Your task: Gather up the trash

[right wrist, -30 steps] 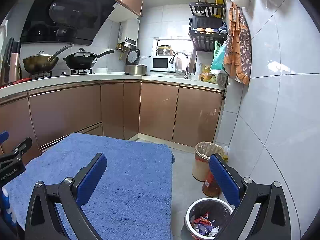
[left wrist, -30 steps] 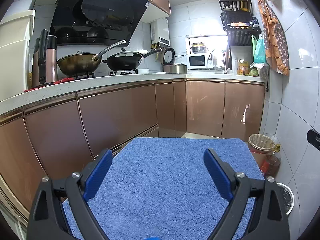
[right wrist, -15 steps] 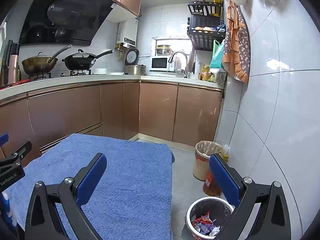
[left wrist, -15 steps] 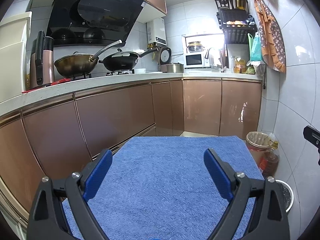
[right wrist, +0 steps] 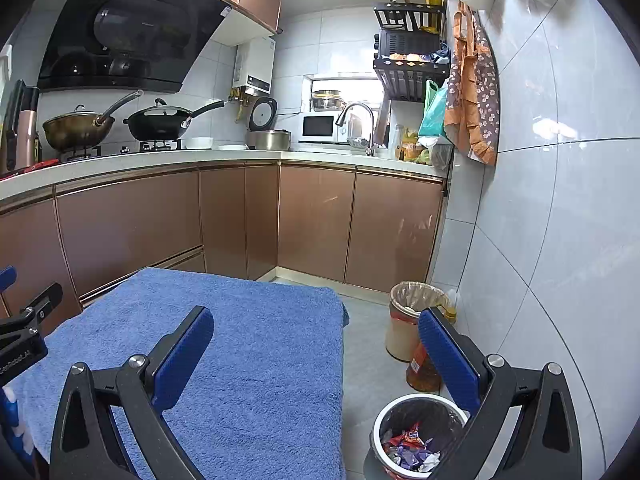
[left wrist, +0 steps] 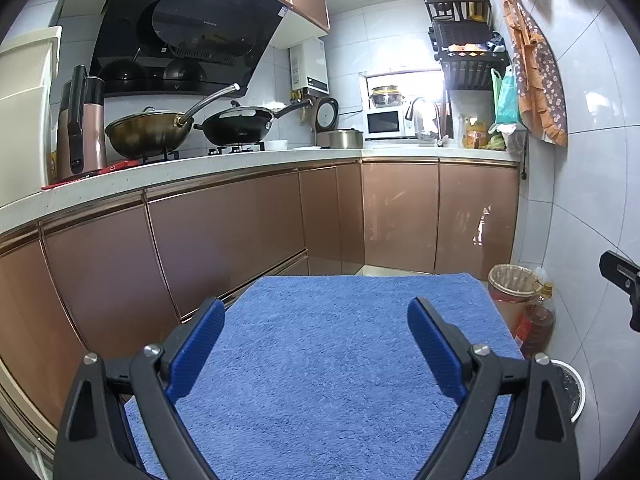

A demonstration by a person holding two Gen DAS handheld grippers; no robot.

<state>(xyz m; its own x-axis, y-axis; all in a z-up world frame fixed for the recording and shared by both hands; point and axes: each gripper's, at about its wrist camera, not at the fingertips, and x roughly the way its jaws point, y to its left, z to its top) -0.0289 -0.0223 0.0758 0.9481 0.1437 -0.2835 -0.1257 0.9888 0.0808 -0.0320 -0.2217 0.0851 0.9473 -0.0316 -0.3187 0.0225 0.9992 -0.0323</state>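
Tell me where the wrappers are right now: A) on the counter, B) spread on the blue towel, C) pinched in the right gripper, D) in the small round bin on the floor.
D: the wrappers lie inside the small round bin on the floor beside the blue towel, and the right gripper is open and empty.

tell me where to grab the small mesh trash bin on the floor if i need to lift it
Grip the mesh trash bin by its white rim, coming from straight above with one finger inside and one outside. It stands upright and open-topped, with wrappers sitting low, so the rim is exposed. The right gripper, open, is nearest.
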